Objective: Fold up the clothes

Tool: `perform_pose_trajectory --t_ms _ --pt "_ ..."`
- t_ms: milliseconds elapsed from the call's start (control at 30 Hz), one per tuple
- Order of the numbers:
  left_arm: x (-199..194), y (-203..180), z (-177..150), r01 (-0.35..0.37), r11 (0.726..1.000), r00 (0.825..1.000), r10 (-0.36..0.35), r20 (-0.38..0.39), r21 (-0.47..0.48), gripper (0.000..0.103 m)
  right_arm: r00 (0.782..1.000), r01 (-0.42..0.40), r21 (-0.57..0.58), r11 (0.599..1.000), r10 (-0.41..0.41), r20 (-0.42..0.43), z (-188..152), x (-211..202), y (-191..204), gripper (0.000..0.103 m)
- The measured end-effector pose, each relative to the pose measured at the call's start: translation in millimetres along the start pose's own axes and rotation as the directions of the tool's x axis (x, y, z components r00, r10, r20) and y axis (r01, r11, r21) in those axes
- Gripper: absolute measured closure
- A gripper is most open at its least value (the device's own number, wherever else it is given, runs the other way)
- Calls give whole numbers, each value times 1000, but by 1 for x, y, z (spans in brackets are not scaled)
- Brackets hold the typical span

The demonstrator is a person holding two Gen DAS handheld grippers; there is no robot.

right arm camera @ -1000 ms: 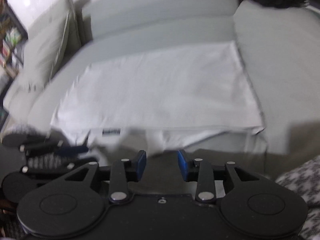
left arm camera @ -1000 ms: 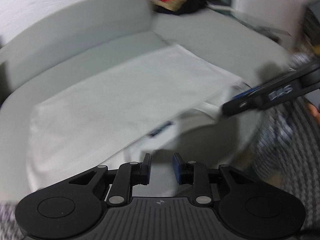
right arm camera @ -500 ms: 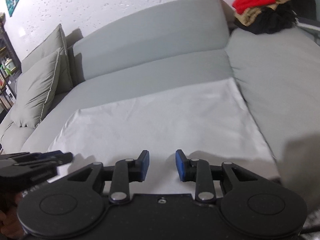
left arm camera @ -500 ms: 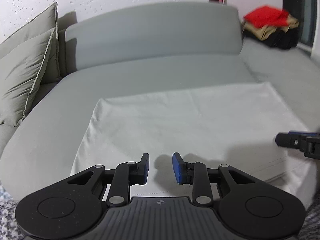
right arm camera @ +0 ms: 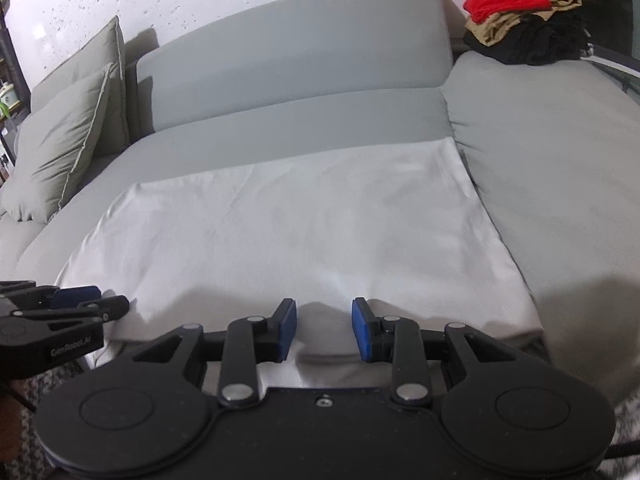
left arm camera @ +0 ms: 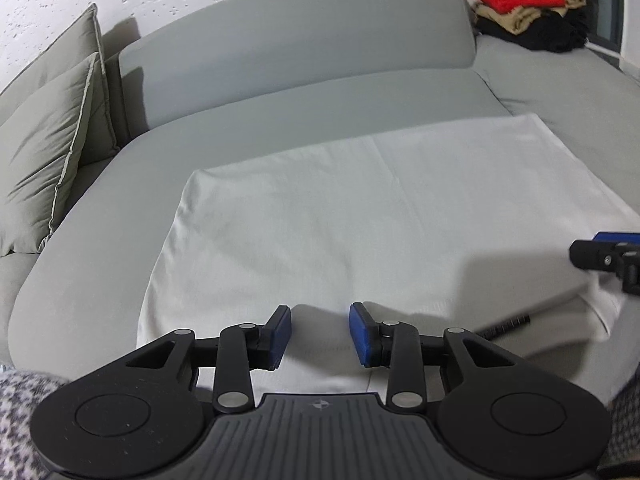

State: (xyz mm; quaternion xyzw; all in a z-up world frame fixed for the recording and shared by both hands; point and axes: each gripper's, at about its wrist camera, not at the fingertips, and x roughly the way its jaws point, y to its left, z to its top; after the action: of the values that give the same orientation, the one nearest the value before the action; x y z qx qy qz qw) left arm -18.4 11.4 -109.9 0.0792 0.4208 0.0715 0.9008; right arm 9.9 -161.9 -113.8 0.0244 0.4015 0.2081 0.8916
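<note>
White cotton garment (left arm camera: 360,216) lies flat along grey fabric sofa (left arm camera: 304,40) seat's front edge, one fold apparently done. Left hand-held gripper (left arm camera: 319,334) and right hand-held gripper (right arm camera: 323,330) both spread, empty. Further folds left.

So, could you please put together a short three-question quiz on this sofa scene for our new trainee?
1. True or false: the left gripper is clamped on the white garment.
2. Multiple choice: where is the pile of clothes with the red item on top? A) on the white garment, B) at the far right of the sofa, C) on the cushions.
3. Fill in: the pads on the right gripper are coloured ____.

Key
1. False: its jaws stand open over the near edge, with nothing between them.
2. B.
3. Blue.
</note>
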Motion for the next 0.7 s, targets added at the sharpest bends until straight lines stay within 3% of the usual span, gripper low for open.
perform_pose_trajectory --t_ms 133,233,300,400,467,533,633,700 --pt "-10 -10 -10 -34 996 999 36 -32 84 71 999 -4 44 999 6 -44 -6 -15 -8 71" --pt "-18 -24 -24 -43 986 995 56 -78 161 80 995 -8 73 997 16 -100 -13 -22 -13 64" --pt "-24 -27 -30 15 986 994 3 -111 164 77 992 -7 84 996 18 -129 -19 -26 -14 64" --pt "-32 -21 -27 107 990 989 -96 -114 93 70 991 -17 107 994 31 -128 -23 -37 -16 64" --pt "-37 -15 -19 80 995 995 -76 -59 62 69 994 -49 150 987 63 -90 -23 -47 -21 55" --pt "-43 -3 -11 52 998 999 -52 0 24 65 995 -83 210 974 92 -33 -21 -56 -30 37" --pt "-45 20 -4 18 998 999 -16 31 -65 62 990 -140 332 933 137 35 -16 -62 -53 37" --pt "-42 35 -4 8 993 1000 -6 24 -120 62 982 -189 443 876 166 90 -14 -64 -74 36"
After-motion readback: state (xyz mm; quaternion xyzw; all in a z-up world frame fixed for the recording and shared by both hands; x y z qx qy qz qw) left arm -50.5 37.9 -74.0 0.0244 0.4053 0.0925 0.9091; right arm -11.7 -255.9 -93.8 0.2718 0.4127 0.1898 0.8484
